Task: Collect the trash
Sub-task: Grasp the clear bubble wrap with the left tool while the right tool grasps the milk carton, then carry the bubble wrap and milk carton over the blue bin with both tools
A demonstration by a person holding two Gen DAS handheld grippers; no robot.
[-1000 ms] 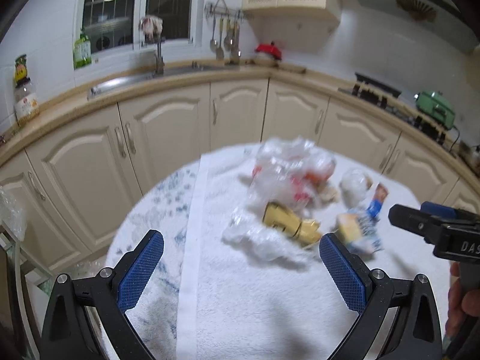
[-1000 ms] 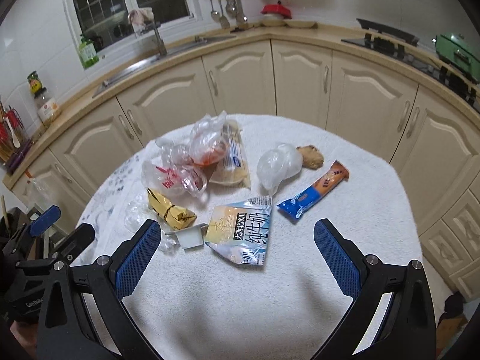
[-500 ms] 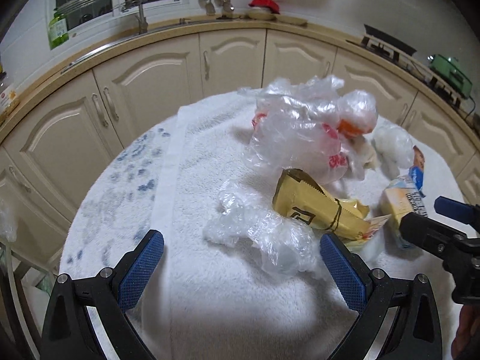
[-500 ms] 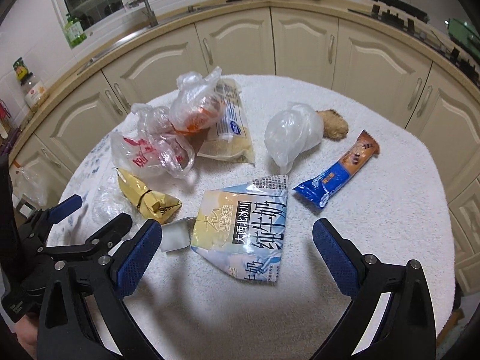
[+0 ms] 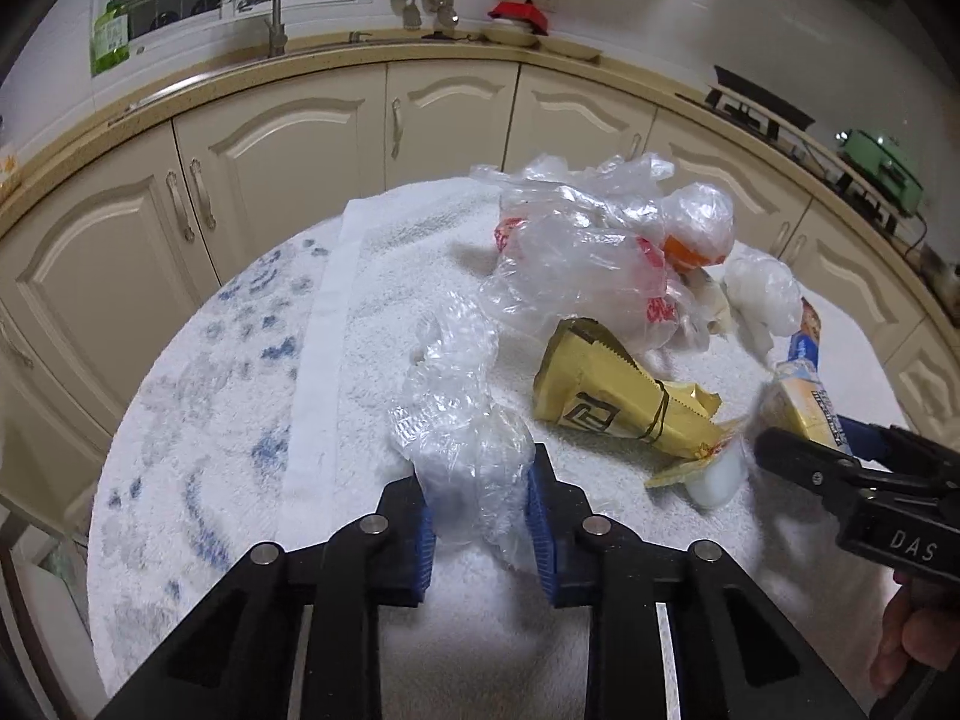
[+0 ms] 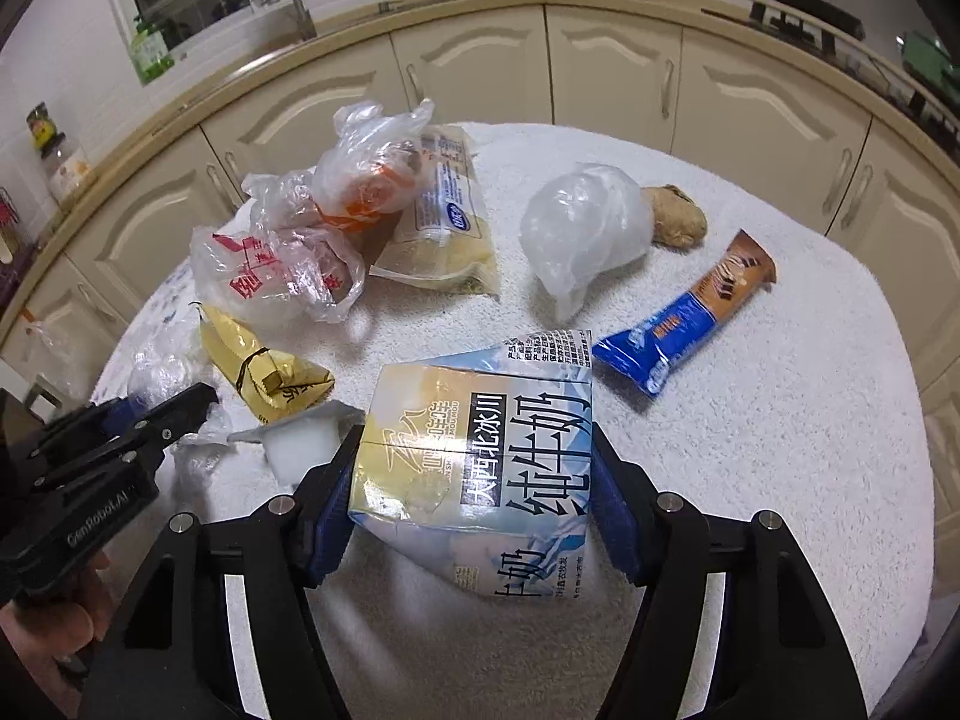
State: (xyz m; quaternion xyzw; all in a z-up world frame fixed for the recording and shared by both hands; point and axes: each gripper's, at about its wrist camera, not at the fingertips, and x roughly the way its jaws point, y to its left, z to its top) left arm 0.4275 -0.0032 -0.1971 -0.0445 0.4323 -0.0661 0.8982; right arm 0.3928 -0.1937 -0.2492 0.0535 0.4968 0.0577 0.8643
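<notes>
Trash lies on a round table under a white towel (image 6: pixel 780 420). My left gripper (image 5: pixel 477 480) is shut on a crumpled clear plastic wrap (image 5: pixel 456 396) at the table's left side. My right gripper (image 6: pixel 474 450) is closing its jaws, and both blue pads press the sides of a blue-and-yellow milk pouch (image 6: pixel 480 438). A yellow wrapper (image 6: pixel 264 366) and a small white cup (image 6: pixel 300 438) lie between the two grippers. Farther back lie clear bags with red print (image 6: pixel 276 276), a white bag (image 6: pixel 582 228) and a blue-and-brown bar wrapper (image 6: pixel 690 312).
A brown lump (image 6: pixel 678 219) lies beside the white bag, and a pale food pouch (image 6: pixel 444 216) lies by the clear bags. Cream cabinets (image 5: pixel 288 168) curve behind the table. A person's hand (image 5: pixel 906 654) holds the right gripper's handle.
Both grippers sank toward the table. The left one moved in over the clear wrap and shut on it. The right jaws narrowed from wide open onto the milk pouch.
</notes>
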